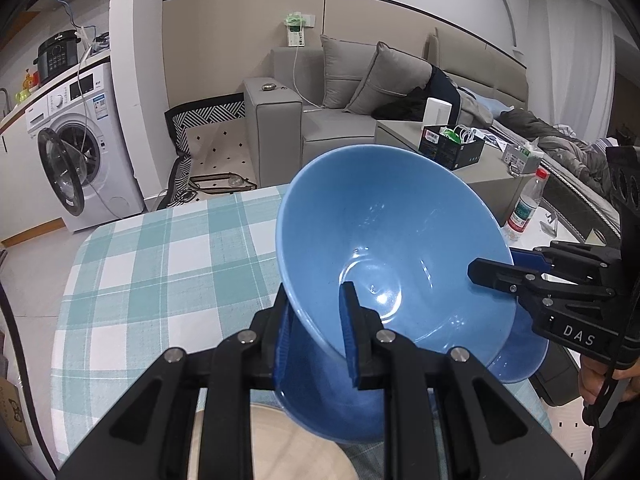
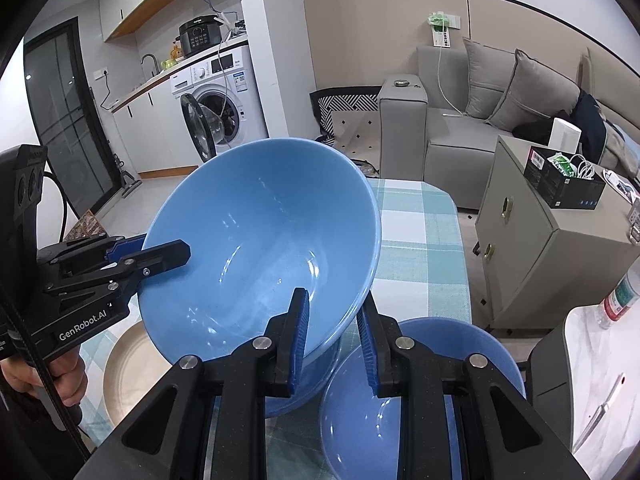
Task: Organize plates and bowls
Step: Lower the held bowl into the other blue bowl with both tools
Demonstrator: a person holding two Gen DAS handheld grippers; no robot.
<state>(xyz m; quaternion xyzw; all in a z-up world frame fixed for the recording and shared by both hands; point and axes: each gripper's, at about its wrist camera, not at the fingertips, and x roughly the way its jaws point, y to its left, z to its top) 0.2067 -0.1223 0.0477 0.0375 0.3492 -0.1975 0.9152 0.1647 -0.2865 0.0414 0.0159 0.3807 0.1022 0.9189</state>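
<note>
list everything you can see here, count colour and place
large bowl: 1, blue, lifted and tilted, rim gripped from two sides
second bowl: 1, blue, on table beneath right gripper
plate: 1, beige, on table under lifted bowl
tablecloth: 1, teal-white check, covers table
washing machine: 1, white, door open, far left
sofa: 1, grey, behind table
bottle: 1, clear, red cap, right
left gripper: 1, black, blue pads, clamps bowl rim
right gripper: 1, black, clamps opposite rim
</note>
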